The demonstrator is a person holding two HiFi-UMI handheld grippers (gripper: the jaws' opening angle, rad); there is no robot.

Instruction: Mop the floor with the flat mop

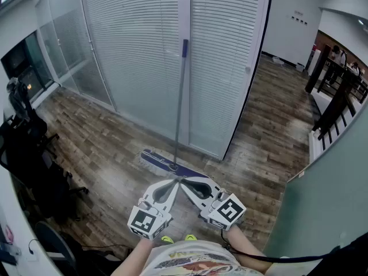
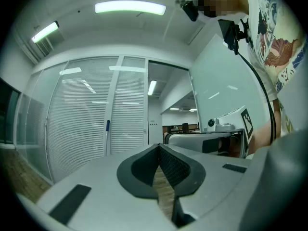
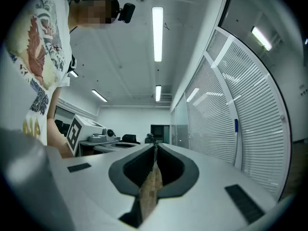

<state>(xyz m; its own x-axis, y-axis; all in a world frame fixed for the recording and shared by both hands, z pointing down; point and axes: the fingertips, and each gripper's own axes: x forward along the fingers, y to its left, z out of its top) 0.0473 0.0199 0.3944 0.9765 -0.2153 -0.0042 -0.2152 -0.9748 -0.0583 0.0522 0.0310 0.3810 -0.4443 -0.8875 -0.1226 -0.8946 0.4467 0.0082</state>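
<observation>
The flat mop stands by itself against the blind-covered glass wall; its grey handle [image 1: 180,96] has a blue grip at the top and its flat head [image 1: 165,164] lies on the wood floor. My left gripper [image 1: 173,182] and right gripper [image 1: 185,182] are held side by side just in front of the mop head, tips nearly meeting. Both are shut with nothing between the jaws. In the left gripper view my left gripper [image 2: 159,146] points level and the mop handle [image 2: 107,139] shows at the left. In the right gripper view my right gripper [image 3: 155,146] points level and the mop handle [image 3: 236,146] stands at the right.
A glass partition with white blinds [image 1: 138,50] runs across the back, ending at a dark door frame [image 1: 248,85]. Black office chairs [image 1: 31,154] crowd the left side. A pale green panel [image 1: 328,200] stands at the right, and dark wooden furniture [image 1: 336,99] lies beyond it.
</observation>
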